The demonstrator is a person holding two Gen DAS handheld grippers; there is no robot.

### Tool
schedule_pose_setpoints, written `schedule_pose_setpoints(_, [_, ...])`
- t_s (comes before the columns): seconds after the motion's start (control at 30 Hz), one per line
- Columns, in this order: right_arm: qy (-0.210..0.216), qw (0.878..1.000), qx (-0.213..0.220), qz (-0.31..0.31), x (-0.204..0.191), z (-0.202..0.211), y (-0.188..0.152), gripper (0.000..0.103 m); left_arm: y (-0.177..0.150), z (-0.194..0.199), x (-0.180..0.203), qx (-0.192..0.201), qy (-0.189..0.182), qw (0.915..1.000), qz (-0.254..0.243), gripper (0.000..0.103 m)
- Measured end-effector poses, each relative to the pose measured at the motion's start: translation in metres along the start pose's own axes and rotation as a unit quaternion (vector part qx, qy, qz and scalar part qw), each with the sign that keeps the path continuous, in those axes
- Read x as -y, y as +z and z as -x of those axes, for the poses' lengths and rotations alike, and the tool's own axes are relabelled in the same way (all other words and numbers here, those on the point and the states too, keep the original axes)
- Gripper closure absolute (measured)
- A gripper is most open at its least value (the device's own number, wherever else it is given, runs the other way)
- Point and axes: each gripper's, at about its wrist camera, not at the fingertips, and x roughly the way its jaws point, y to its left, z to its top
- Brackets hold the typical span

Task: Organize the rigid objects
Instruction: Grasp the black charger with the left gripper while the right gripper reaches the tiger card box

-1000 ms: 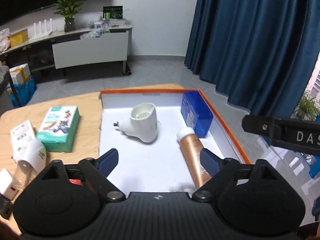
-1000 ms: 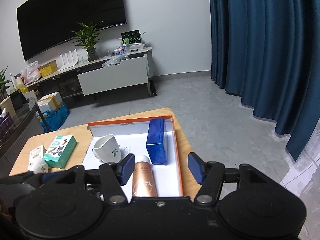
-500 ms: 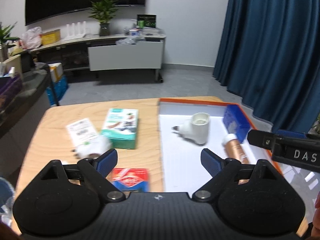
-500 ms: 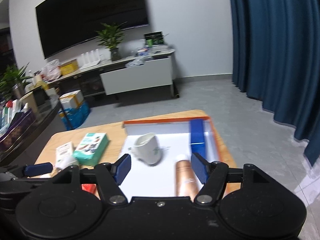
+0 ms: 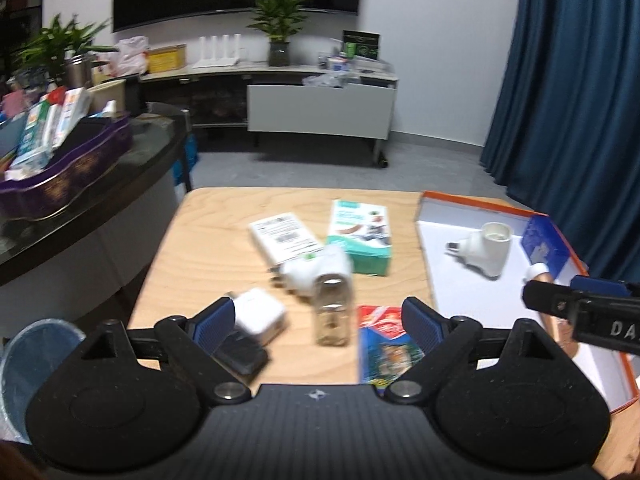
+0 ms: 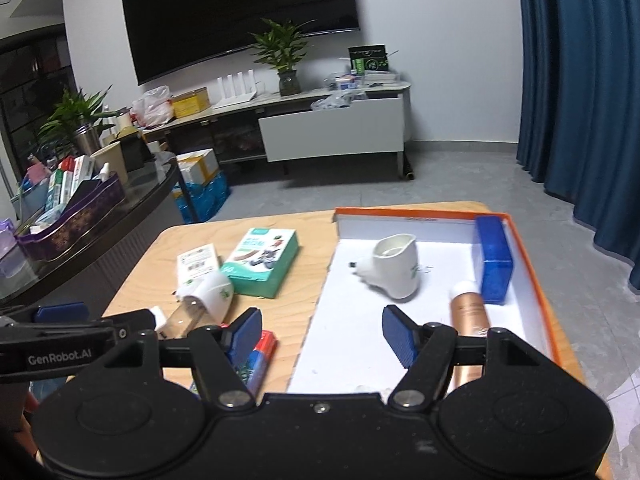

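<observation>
My left gripper [image 5: 316, 316] hung over the loose things on the wooden table [image 5: 208, 240], its fingers spread wide with nothing gripped; a clear bottle [image 5: 332, 308] lay on the tabletop below the gap between them. Just past the bottle lay a white plug-in adapter [image 5: 316, 268], touching a white labelled box [image 5: 286, 238] and a teal box [image 5: 360, 236]. A white charger cube [image 5: 260, 312] sat by my left finger, resting partly on a flat black object [image 5: 240, 350], and a red-and-blue packet [image 5: 384, 340] lay near my right finger.

My right gripper [image 6: 320, 334] pointed at the near left edge of the orange-rimmed tray [image 6: 536, 276]. Its jaws had just been opening — nothing was between them. Inside the tray lay a second white adapter [image 6: 394, 270] near the middle, a blue box [image 6: 492, 264] along the right wall, and a copper-coloured bottle with a white cap [image 6: 468, 312] just beside it — partly hidden behind my right finger.
</observation>
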Motion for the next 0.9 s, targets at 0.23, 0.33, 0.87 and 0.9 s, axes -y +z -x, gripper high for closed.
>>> schedule_pose_setpoints(0.23, [0.013,1.000,-0.014,0.017,-0.016,-0.006,-0.011,0.024,-0.024,-0.004,-0.043,-0.018,0.038,0.9977,0.053,0.011])
schedule_pose_setpoints(0.33, [0.018,1.000,-0.018,0.018,-0.019,-0.009,-0.014,0.024,-0.027,-0.014,-0.055,-0.029,0.053,0.9950,0.080,0.011])
schedule_pose_setpoints(0.87, [0.028,0.999,-0.029,0.037,-0.028,-0.023,-0.019,0.024,-0.035,-0.055,-0.074,-0.056,0.091,0.9919,0.069,0.012])
schedule_pose_setpoints(0.9, [0.028,0.999,-0.028,0.037,-0.027,-0.024,-0.019,0.024,-0.037,-0.051,-0.079,-0.054,0.091,0.9922,0.066,0.012])
